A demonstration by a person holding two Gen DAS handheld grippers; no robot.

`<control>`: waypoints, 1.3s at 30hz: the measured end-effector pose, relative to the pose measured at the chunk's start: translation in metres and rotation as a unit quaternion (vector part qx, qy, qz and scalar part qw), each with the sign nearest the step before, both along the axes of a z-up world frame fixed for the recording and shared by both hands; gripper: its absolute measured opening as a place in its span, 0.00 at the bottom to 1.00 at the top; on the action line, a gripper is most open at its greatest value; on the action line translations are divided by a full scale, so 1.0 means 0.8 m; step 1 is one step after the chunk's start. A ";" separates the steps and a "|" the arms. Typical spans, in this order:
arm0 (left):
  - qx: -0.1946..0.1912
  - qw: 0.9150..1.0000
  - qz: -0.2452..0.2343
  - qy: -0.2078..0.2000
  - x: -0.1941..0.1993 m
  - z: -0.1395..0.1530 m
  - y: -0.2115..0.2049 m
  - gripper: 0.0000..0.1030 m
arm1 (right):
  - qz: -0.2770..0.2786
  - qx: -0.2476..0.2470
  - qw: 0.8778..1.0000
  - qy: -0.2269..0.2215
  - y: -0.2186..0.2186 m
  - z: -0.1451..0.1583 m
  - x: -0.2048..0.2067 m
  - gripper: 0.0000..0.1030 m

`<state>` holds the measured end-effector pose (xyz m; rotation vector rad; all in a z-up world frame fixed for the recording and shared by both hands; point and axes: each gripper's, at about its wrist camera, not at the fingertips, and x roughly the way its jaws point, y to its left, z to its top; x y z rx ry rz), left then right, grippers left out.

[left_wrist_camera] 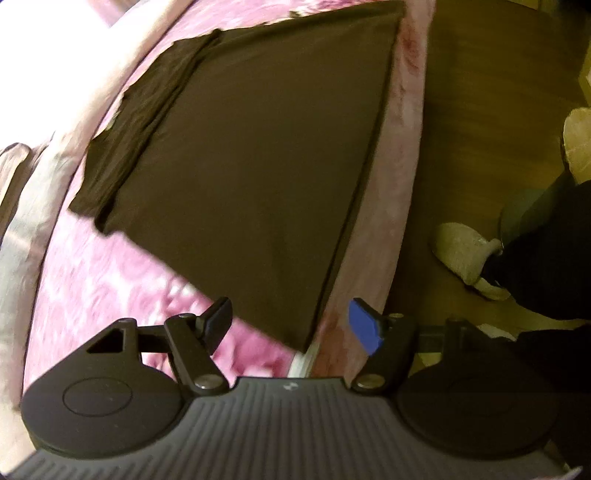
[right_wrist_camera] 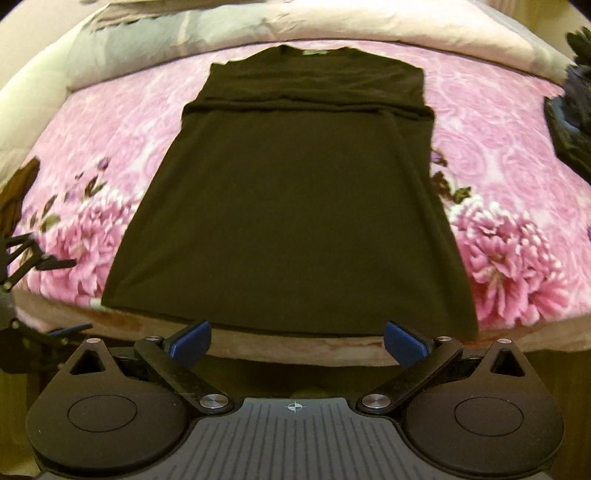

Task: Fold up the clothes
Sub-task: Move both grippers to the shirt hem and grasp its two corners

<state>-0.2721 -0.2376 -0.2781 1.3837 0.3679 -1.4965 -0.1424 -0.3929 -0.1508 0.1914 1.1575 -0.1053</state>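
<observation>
Dark T-shirt (right_wrist_camera: 291, 206) lying flat on bed (right_wrist_camera: 517, 122), on pink floral bedspread (right_wrist_camera: 122, 140), hem along the near edge of the bed, collar toward the far edge beside pale pillows (right_wrist_camera: 229, 33). Both sleeves folded in across the chest, forming a band below the collar. Right gripper (right_wrist_camera: 297, 338) held just off the near edge of the bed, level with the hem, fingers (right_wrist_camera: 404, 343) spread wide and holding nothing. Left gripper (left_wrist_camera: 291, 325) over the near left corner of the shirt, fingers (left_wrist_camera: 364, 330) likewise spread apart, nothing between them. Wooden floor (left_wrist_camera: 480, 110) beside the bed; slippered foot (left_wrist_camera: 465, 258) standing on it. Dark bundle (right_wrist_camera: 572, 122) at the right edge of the bed, too blurred to identify.
</observation>
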 end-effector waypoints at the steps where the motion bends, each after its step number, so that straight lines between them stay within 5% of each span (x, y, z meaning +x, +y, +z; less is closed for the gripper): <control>1: -0.001 1.000 -0.005 0.000 -0.005 -0.010 -0.005 0.56 | 0.005 -0.001 1.000 0.003 -0.002 -0.006 0.000 0.99; 9: -0.005 1.000 -0.025 0.001 -0.028 -0.060 -0.035 0.35 | 0.007 0.005 1.000 0.027 -0.029 -0.044 0.006 0.99; 18: 0.005 0.998 0.029 0.047 0.010 -0.033 -0.058 0.22 | 0.005 0.020 0.999 0.024 -0.035 -0.043 0.014 0.99; 20: 0.006 0.998 0.033 0.047 0.016 -0.031 -0.061 0.08 | 0.011 0.021 0.999 0.023 -0.031 -0.046 0.018 0.99; 23: 0.013 0.998 0.040 0.055 0.024 -0.029 -0.065 0.03 | 0.039 0.016 0.999 0.016 -0.017 -0.051 0.024 0.99; 30: 0.006 0.998 0.030 0.061 0.029 -0.021 -0.052 0.09 | 0.149 0.002 0.989 -0.002 0.034 -0.079 0.026 1.00; 34: 0.011 0.998 0.007 0.056 0.018 -0.025 -0.034 0.19 | 0.221 -0.032 0.975 -0.004 0.064 -0.104 0.021 0.99; 39: 0.005 0.999 -0.003 0.052 0.005 -0.033 -0.027 0.30 | 0.347 -0.160 0.924 -0.017 0.101 -0.150 0.011 0.99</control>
